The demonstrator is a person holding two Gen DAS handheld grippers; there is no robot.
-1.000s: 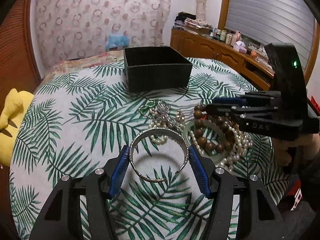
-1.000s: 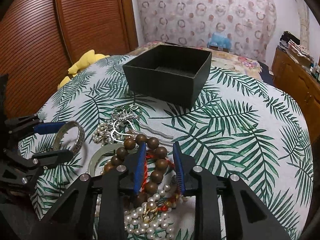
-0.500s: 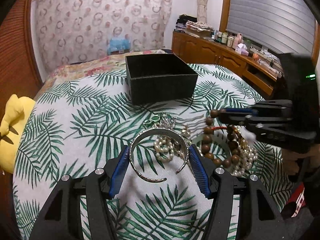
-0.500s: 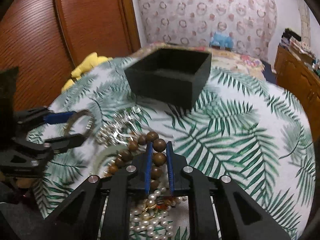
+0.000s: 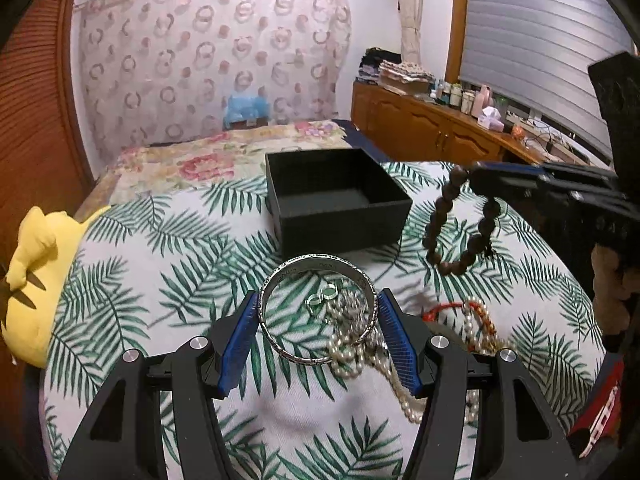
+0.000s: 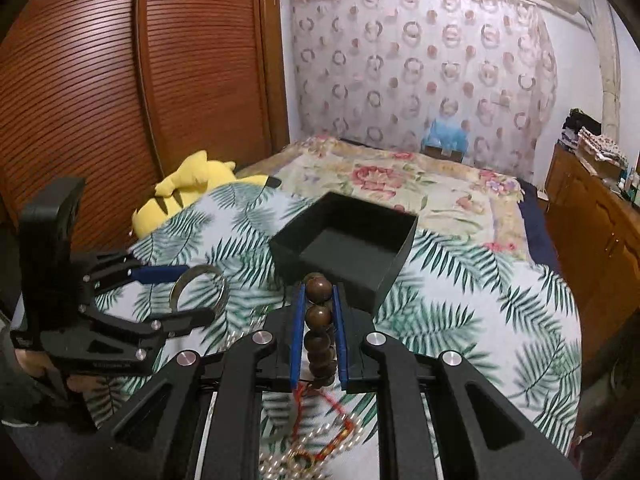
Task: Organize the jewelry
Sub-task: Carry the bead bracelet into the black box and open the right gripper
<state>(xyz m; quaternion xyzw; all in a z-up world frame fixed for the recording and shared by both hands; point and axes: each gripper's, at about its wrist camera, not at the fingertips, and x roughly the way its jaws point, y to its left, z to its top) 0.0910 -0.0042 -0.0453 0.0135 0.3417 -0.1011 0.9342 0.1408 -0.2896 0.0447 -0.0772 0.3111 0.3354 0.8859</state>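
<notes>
Right tongs (image 6: 318, 334) clamped on bead bracelet (image 6: 319, 316)

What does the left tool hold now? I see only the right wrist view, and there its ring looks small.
Observer: The left tool is shut on a silver bangle with an engraved band, held across its width.
Operator: What lies under the bangle?
Observer: A pearl necklace and a green ring lie on the leaf-print cloth.
Operator: Does my wooden bead bracelet hang free?
Observer: Yes. The wooden bead bracelet dangles as a loop from the right tool, above the cloth, right of the black box.
</notes>
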